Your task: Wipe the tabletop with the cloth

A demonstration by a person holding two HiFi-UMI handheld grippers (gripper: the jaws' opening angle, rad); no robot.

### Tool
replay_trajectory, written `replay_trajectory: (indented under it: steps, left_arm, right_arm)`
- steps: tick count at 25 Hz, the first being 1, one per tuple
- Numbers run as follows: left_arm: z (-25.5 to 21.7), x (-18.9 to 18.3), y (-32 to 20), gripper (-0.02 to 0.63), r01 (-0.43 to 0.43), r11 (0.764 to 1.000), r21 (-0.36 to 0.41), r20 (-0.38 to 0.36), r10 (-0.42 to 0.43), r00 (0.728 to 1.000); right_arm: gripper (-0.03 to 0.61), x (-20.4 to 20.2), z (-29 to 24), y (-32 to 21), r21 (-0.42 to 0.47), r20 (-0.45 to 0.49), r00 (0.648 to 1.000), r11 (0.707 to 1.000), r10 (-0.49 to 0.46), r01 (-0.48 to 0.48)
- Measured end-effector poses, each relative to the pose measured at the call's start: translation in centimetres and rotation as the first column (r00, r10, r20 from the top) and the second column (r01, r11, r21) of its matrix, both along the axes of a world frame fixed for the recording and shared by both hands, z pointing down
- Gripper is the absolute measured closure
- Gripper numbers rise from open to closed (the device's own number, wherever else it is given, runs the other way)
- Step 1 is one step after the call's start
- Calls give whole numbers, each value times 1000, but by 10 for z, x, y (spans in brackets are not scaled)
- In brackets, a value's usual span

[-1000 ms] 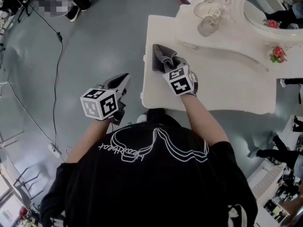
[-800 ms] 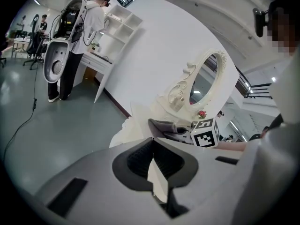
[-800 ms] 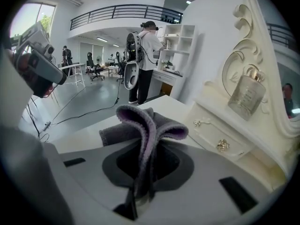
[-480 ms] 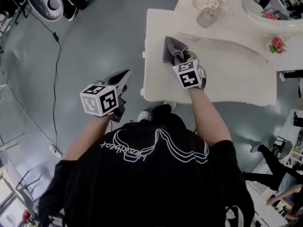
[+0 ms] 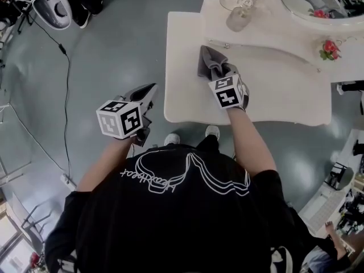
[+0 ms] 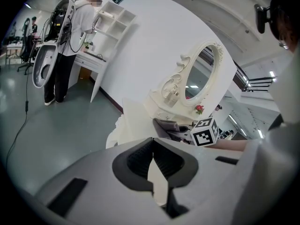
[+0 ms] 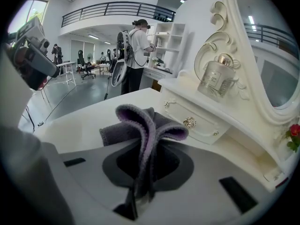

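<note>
Grasping: right claw (image 7: 137, 186) clenched on the grey cloth (image 7: 143, 121), with the bunched folds pinched between the closed jaws and looping out past the tips, purple on the inner face.
Cloth place: lower folds down on the white surface (image 5: 273, 95), toward its back left corner and just in front of the drawer (image 7: 201, 121).
Right claw from above: tips (image 5: 223, 71) pointing at the back edge of the surface, cloth (image 5: 207, 61) spread ahead of them, marker cube riding behind over the middle of the surface.
Left claw: jaws (image 6: 153, 156) clenched on nothing, dark pads meeting along one line.
Left claw place: held out past the left edge of the surface (image 5: 149, 91), over the floor (image 5: 114, 50), well apart from the cloth.
Behind the cloth: small metal knob (image 7: 189, 122) on the drawer front; on the raised ledge above, a glass perfume bottle (image 7: 215, 81) standing upright.
Further back: oval mirror (image 7: 276, 78) in a carved white frame, red rose (image 7: 294, 135) at its right foot.
Floor: grey, with a black cable (image 5: 65, 84) trailing across it left of the surface.
Far room: person (image 7: 138, 55) wearing a backpack rig, standing at white shelves (image 7: 166, 41).
</note>
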State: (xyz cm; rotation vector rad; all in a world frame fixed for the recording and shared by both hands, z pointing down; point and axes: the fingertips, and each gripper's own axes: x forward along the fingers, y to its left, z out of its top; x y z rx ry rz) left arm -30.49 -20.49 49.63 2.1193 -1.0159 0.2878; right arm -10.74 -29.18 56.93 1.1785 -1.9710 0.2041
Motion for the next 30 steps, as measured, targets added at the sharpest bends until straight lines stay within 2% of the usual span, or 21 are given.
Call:
replay_trajectory:
  steps: [15,22,30]
  left_arm:
    - [-11,64,6,609,85,996,-2,25,-85,996]
    - [-13,106,5,609,93,996,-2,38,-92,995]
    - [-11,157,8,609,108,994,-3,38,-107,993]
  right_arm:
    - [532,58,-2,1,6,8,998,998,-68,68]
    - [532,92,0,0,-13,39,995,996,-88,89]
    - [532,143,1,0,-7,32,994,995,-103,104]
